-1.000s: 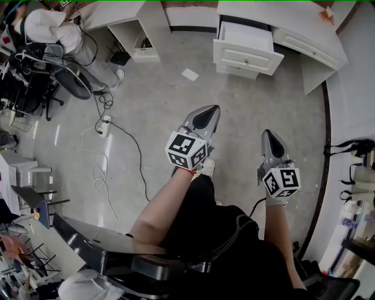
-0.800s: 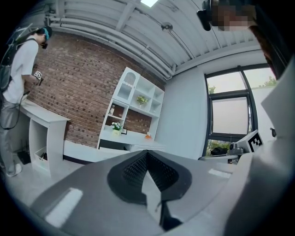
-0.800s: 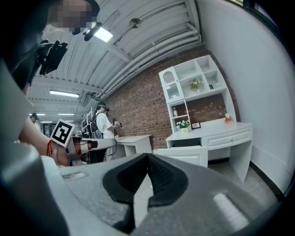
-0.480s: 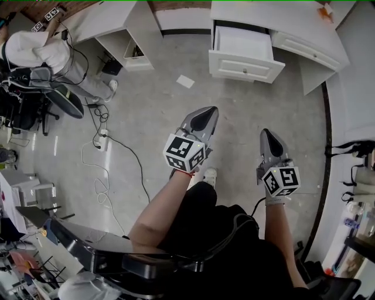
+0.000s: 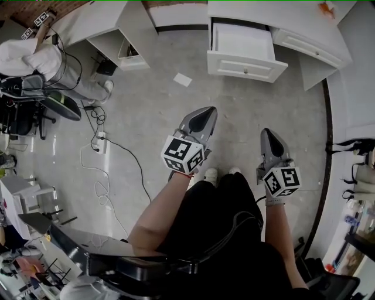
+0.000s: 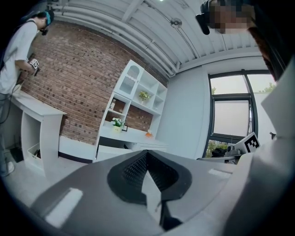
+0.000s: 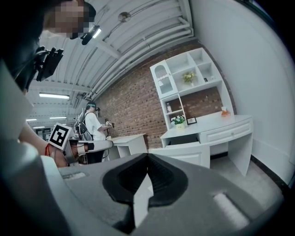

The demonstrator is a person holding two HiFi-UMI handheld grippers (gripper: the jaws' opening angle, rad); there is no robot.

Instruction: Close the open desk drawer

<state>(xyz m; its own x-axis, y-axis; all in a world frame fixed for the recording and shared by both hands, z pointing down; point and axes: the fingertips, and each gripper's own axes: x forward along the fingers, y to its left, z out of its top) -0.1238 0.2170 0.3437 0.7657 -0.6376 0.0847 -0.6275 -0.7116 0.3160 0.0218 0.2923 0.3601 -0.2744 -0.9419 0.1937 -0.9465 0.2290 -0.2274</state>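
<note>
The white desk [image 5: 275,14] stands at the far side of the floor, and its left drawer [image 5: 243,50] is pulled out and looks empty. My left gripper [image 5: 204,116] and right gripper [image 5: 267,136] hang in mid-air well short of the drawer, both pointing toward it. Each has its jaws shut with nothing between them. In the right gripper view the open drawer [image 7: 184,152] shows ahead under the desk top [image 7: 221,124], with my left gripper [image 7: 87,146] off to the left. In the left gripper view the desk [image 6: 133,138] lies beyond the shut left gripper [image 6: 146,156].
A second white desk [image 5: 111,23] stands at the far left with a person [image 5: 35,58] at it. Cables [image 5: 117,146] trail over the grey floor and a paper scrap [image 5: 182,79] lies near the drawer. A white shelf unit [image 7: 189,78] sits above the desk. Cluttered racks [image 5: 357,193] line the right wall.
The desk and open drawer have slid a little toward the top of the head view. Both grippers keep the same pose, shut.
</note>
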